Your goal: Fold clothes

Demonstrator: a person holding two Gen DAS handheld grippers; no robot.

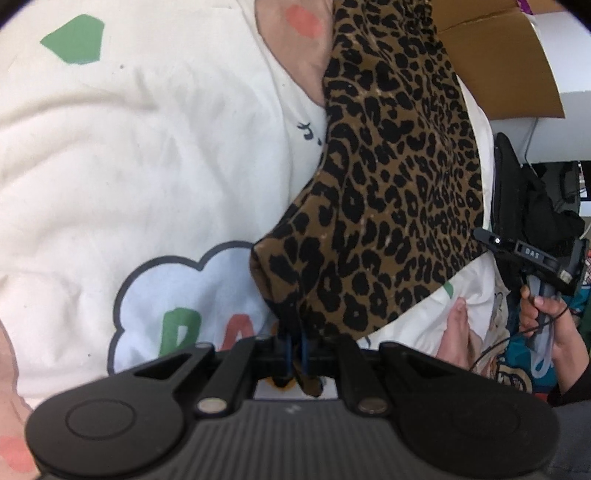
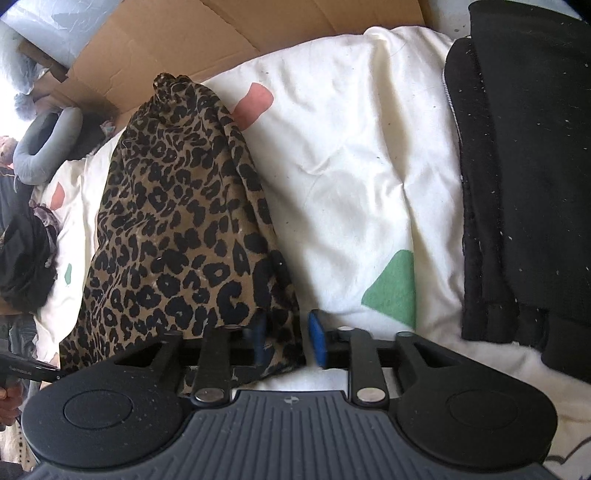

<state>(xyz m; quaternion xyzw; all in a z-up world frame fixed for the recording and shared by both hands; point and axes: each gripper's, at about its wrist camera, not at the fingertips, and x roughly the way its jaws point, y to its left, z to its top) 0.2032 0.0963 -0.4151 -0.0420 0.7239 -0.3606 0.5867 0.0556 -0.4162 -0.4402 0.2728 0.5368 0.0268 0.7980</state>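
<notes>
A leopard-print garment [image 1: 388, 184] lies stretched lengthwise over a white printed duvet [image 1: 147, 147]. My left gripper [image 1: 295, 347] is shut on one near corner of it, and the cloth bunches between the blue pads. In the right wrist view the same garment [image 2: 177, 221] runs away to a gathered far end. Its other near corner hangs between the fingers of my right gripper [image 2: 289, 332], whose jaws stand apart. The right blue pad [image 2: 317, 339] is clear of the cloth. From the left wrist view, the right gripper [image 1: 484, 236] shows at the garment's edge, held by a hand [image 1: 546, 310].
A stack of folded black clothes [image 2: 517, 166] lies on the duvet [image 2: 351, 166] to the right. Cardboard [image 2: 221, 33] stands behind the bed. A grey neck pillow [image 2: 44, 144] and dark clothes [image 2: 26, 258] sit at the left.
</notes>
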